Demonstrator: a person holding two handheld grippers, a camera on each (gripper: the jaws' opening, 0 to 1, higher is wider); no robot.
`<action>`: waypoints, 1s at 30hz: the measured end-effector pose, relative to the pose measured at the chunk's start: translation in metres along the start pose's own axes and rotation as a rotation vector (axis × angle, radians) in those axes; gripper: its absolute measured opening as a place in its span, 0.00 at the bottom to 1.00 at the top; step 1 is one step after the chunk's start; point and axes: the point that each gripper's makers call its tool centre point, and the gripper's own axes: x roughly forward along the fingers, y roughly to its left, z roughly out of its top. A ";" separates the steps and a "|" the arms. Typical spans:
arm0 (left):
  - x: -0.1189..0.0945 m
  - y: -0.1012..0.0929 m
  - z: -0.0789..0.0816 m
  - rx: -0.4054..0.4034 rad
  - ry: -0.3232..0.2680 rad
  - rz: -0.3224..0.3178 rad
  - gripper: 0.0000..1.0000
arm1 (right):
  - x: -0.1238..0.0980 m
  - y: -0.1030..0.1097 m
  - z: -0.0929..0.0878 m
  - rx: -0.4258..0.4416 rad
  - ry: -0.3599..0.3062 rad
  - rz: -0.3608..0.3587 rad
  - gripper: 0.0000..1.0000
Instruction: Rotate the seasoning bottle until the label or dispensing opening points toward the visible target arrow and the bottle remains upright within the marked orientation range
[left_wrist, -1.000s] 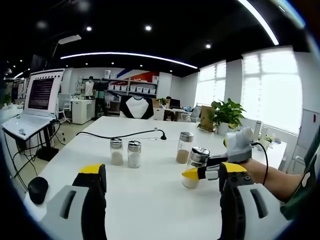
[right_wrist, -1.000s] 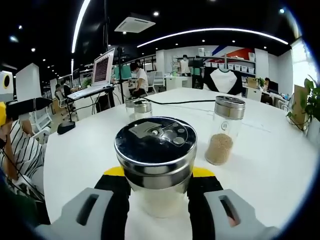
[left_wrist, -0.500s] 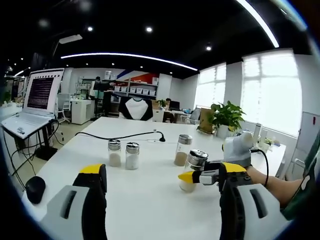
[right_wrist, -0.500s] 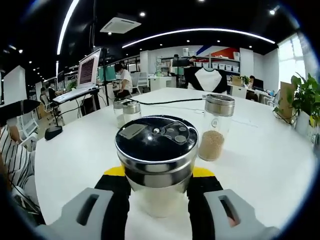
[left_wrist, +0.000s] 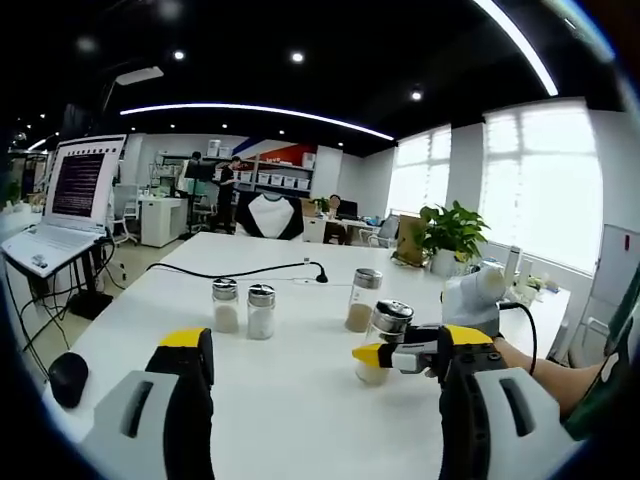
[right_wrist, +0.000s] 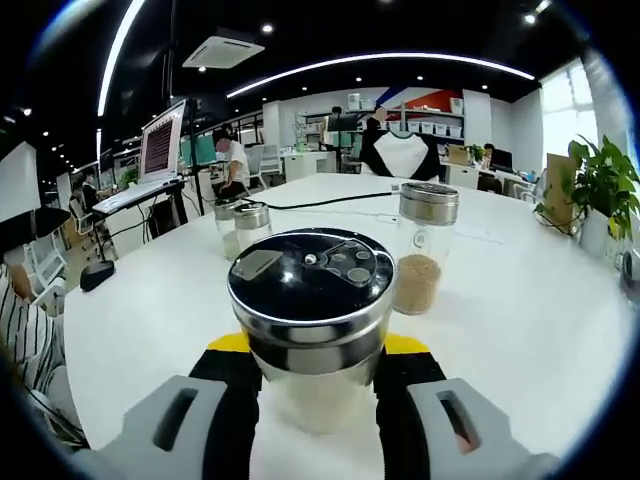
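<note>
A glass seasoning bottle (right_wrist: 312, 330) with white grains and a black metal shaker lid stands upright on the white table (right_wrist: 520, 330). My right gripper (right_wrist: 312, 375) is shut on its body; the lid's flap and holes face up toward the camera. In the left gripper view the same seasoning bottle (left_wrist: 381, 340) sits right of centre, held by the right gripper (left_wrist: 385, 354) coming in from the right. My left gripper (left_wrist: 320, 370) stands open over bare table, with nothing between its yellow-tipped fingers (left_wrist: 185, 345).
A bottle of brown grains (right_wrist: 423, 247) stands just beyond the held one. A pair of shakers (right_wrist: 240, 226) sits farther left. A black cable (left_wrist: 240, 270) runs across the far table. A mouse (left_wrist: 66, 378), a laptop (left_wrist: 70, 205) and a potted plant (left_wrist: 455, 230) ring the edges.
The held bottle has turned a little in place, its lid flap swinging slightly. Both views have shifted a bit with the hands; the other bottles stay put.
</note>
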 end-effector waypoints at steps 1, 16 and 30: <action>0.000 0.001 -0.001 -0.001 0.003 0.000 0.98 | 0.000 0.000 0.000 0.003 -0.001 -0.004 0.43; -0.003 0.008 -0.005 -0.015 0.014 0.022 0.98 | 0.000 -0.001 -0.001 0.015 0.006 -0.024 0.43; -0.002 0.009 -0.007 -0.017 0.024 0.027 0.98 | -0.001 0.000 -0.009 -0.004 0.050 -0.012 0.50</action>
